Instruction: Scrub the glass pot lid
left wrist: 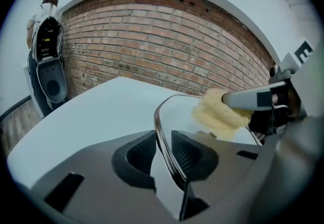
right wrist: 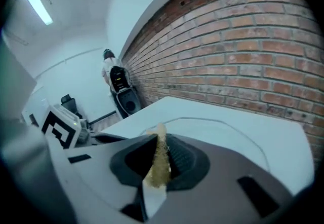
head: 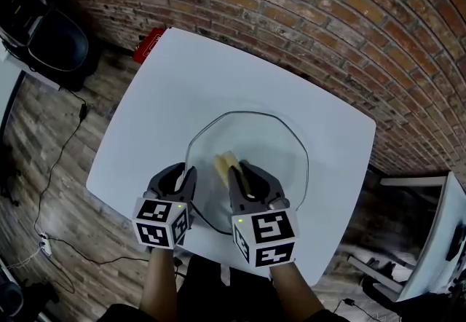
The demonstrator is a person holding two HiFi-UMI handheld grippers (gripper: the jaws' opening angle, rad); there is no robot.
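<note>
Glass pot lid sat on the desk, its near rim pinched by our left tongs. Our right tongs pinched a yellow sponge against the glass. We judged scrubbing under way, how much was left unclear.

Head view: you look steeply down on the glass pot lid from well above it, so the whole white table under the lid and the brick wall beyond it fit in.
Left gripper view: your camera sits low and very close at the lid's near rim, facing across the lid to the wall.
Right gripper view: close over the lid's near edge, facing across it and along the wall.
Shared: all three hold lid, table and wall. Each gripper view catches the other gripper beside the lid.
</note>
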